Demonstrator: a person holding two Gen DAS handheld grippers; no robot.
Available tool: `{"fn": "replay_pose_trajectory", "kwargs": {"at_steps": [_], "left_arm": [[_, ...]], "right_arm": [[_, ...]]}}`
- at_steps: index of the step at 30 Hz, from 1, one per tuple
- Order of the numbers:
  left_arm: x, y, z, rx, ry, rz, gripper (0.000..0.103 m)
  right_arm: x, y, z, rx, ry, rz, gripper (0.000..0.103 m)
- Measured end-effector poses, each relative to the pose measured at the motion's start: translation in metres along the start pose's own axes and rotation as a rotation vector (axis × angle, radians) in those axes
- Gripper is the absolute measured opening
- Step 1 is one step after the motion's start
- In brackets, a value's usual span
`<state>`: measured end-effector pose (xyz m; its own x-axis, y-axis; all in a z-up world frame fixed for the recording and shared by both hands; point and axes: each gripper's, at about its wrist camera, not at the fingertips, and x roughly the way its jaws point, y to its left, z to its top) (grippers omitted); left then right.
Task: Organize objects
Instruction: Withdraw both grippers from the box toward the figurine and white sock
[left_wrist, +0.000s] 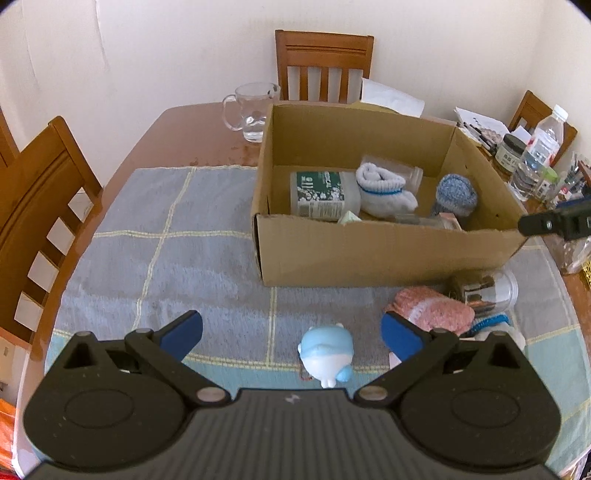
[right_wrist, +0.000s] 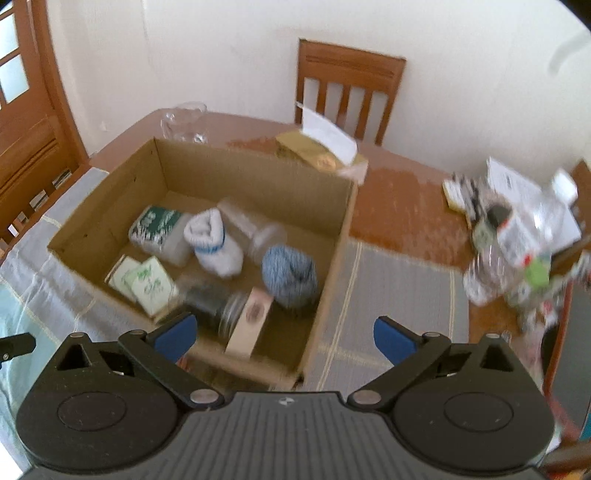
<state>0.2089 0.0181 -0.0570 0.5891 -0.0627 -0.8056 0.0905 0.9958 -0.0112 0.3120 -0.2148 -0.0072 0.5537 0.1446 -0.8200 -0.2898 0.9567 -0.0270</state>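
A cardboard box (left_wrist: 384, 254) stands on the checked cloth and holds a green-labelled bottle (left_wrist: 323, 195), a white sock (left_wrist: 384, 190), a blue knitted roll (left_wrist: 456, 194), clear jars and small packets. My left gripper (left_wrist: 291, 334) is open, low over the cloth, with a small blue and white toy (left_wrist: 327, 354) between its fingers, untouched. A pink sock (left_wrist: 432, 310) and a clear jar (left_wrist: 487, 290) lie right of it. My right gripper (right_wrist: 282, 334) is open and empty above the box's near right corner (right_wrist: 317, 332); it also shows in the left wrist view (left_wrist: 554, 221).
A glass mug (left_wrist: 251, 110) stands behind the box. Bottles, jars and papers (left_wrist: 535, 155) crowd the table's right side. A gold box with white paper (right_wrist: 321, 147) lies behind the carton. Wooden chairs (left_wrist: 323, 66) stand around the table.
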Motion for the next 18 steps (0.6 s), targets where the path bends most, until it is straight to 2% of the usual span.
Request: {"fn": "replay_pose_trajectory", "kwargs": {"at_steps": [9,18], "left_arm": [[0.008,-0.004,-0.010,0.024,0.030,0.043,0.102],[0.018,-0.001,-0.019,0.030,0.086,0.020,0.102]], "right_arm": [[0.012,-0.001,-0.044,0.115,0.098,0.014,0.103],[0.032,-0.002,-0.067,0.253,0.207,0.019,0.103]]}}
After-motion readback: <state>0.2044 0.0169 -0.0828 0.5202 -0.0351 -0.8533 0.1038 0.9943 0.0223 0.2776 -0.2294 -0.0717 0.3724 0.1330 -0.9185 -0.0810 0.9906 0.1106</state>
